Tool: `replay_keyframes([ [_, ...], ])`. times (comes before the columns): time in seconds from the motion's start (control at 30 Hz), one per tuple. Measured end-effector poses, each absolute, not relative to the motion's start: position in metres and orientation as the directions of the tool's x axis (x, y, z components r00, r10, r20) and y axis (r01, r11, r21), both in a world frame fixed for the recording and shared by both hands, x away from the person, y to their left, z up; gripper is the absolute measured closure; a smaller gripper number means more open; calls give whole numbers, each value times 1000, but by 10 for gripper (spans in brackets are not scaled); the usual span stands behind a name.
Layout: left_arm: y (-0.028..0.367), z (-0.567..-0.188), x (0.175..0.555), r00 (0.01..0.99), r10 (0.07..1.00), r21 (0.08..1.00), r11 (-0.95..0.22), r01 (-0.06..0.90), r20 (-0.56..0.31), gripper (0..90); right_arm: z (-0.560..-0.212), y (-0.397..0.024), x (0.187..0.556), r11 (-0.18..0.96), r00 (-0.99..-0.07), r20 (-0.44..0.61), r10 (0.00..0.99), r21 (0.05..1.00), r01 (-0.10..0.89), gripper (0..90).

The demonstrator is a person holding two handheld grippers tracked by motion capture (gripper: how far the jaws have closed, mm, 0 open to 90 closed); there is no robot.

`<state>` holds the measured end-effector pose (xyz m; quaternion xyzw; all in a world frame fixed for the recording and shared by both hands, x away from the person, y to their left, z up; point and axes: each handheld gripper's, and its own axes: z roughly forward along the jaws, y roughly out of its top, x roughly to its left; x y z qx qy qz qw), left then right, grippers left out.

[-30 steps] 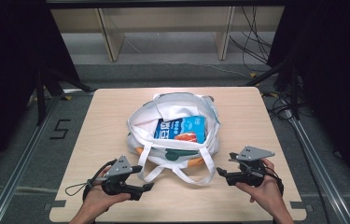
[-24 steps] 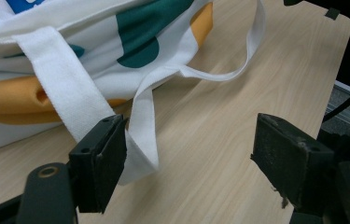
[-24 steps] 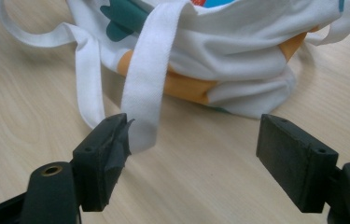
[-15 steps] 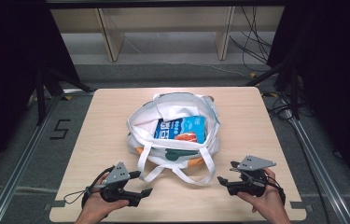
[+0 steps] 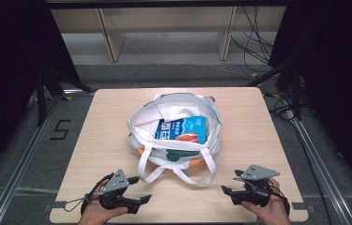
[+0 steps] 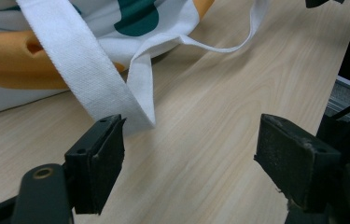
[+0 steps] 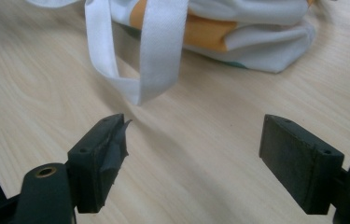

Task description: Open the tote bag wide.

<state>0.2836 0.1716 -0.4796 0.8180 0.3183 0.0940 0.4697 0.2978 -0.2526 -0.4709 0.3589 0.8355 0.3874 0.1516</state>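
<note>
A white tote bag (image 5: 173, 117) with orange and green patches lies open in the middle of the wooden table (image 5: 258, 126). A blue package (image 5: 183, 129) rests inside it. Its two white handle straps (image 5: 176, 177) loop toward the front edge. My left gripper (image 5: 141, 189) sits near the front left with its jaws open, and a strap (image 6: 102, 79) ends just beyond its left jaw without touching it. My right gripper (image 5: 230, 182) is at the front right, open too, with the strap loop (image 7: 158, 51) a short way ahead. Nothing lies between the jaws of the left gripper (image 6: 191, 158) or the right gripper (image 7: 193, 154).
Bare wood surrounds the bag on all sides. Behind the table stands a low wooden shelf frame (image 5: 164, 28), with cables (image 5: 253, 42) on the floor at the right. Metal rails (image 5: 23, 159) run along both sides, and a "5" mark (image 5: 60, 130) is on the floor at the left.
Both grippers have drawn back toward the table's front edge, away from the bag's straps. The bag and its straps have stayed put.
</note>
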Motion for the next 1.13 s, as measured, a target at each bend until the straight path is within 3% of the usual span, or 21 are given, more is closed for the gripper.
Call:
replay_keyframes([
  [0.3,171,-485,275,798,594,812,-415,410,-100,224,-476,-257,285,442,-693,15,721,761,475,241],
  [0.67,170,-489,272,780,612,836,-353,421,-134,220,-481,-263,278,438,-697,24,717,762,477,241],
  [0.73,173,-488,274,800,593,817,-415,400,-91,220,-481,-262,276,427,-684,47,727,750,506,241],
  [0.9,170,-489,272,776,615,826,-360,433,-139,220,-481,-263,278,444,-697,19,717,758,477,241],
  [1.0,172,-490,274,785,610,831,-377,410,-111,221,-482,-263,279,448,-701,15,713,758,474,241],
  [1.13,172,-491,275,769,625,828,-355,434,-136,220,-483,-264,280,452,-699,13,715,754,477,241],
])
